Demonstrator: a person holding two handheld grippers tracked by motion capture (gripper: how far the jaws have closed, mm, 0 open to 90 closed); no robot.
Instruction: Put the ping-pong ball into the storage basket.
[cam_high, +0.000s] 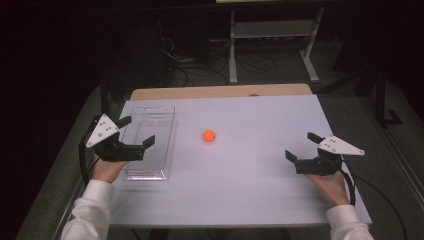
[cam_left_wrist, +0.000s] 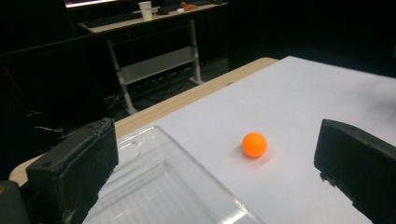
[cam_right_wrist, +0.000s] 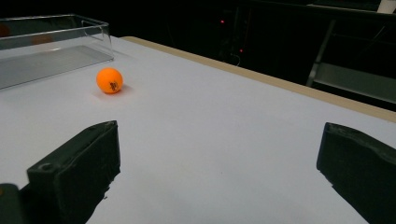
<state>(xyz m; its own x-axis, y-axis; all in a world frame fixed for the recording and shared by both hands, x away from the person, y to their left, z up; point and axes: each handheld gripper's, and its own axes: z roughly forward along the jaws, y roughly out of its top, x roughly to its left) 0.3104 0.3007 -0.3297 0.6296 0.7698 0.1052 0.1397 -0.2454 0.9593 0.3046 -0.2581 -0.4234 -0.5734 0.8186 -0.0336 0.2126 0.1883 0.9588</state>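
White table (cam_high: 250, 190), orange ball (cam_high: 209, 135) between grippers' fingers

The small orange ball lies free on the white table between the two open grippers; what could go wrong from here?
1. The small orange ball lies loose on the smooth white table; a slightly off-centre touch could send it rolling away.
2. The left gripper hangs over the clear plastic tray, so moving toward the ball it may knock the tray's wall.
3. The right gripper is farther off, needing a longer reach.

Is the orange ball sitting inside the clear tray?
No, the orange ball rests on the white table, beside the clear tray.
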